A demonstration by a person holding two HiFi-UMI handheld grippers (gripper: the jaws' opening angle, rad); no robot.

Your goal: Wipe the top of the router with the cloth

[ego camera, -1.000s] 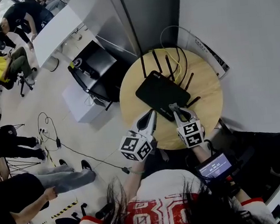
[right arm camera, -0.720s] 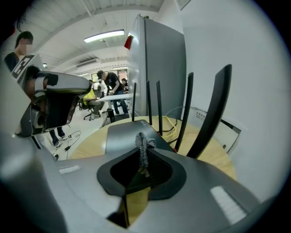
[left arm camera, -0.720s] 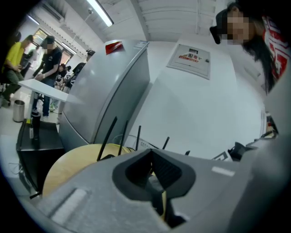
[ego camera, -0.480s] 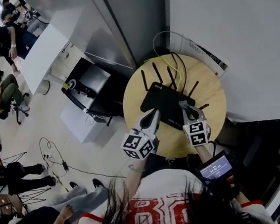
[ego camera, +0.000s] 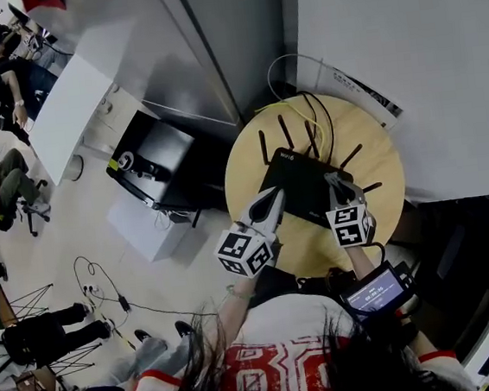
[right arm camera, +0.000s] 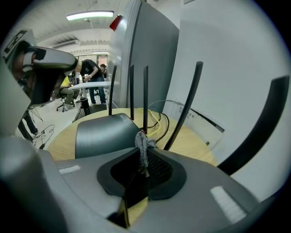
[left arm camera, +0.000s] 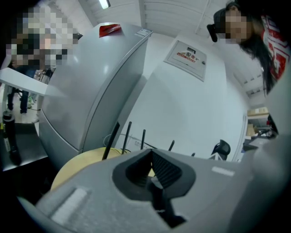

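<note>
My left gripper [ego camera: 268, 203] sits by the near-left edge of the router [ego camera: 302, 182], jaws pressed together on nothing, so I'd use it only to steady the case. The router lies flat on the round table [ego camera: 249, 159]. At its near-right corner my right gripper [ego camera: 340, 185] pinches a wad of grey cloth [right arm camera: 143, 142]. I'd press that down and sweep leftward, stopping short of the antennas [right arm camera: 131, 91].

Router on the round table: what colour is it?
The router is black; the head view shows it best.
</note>
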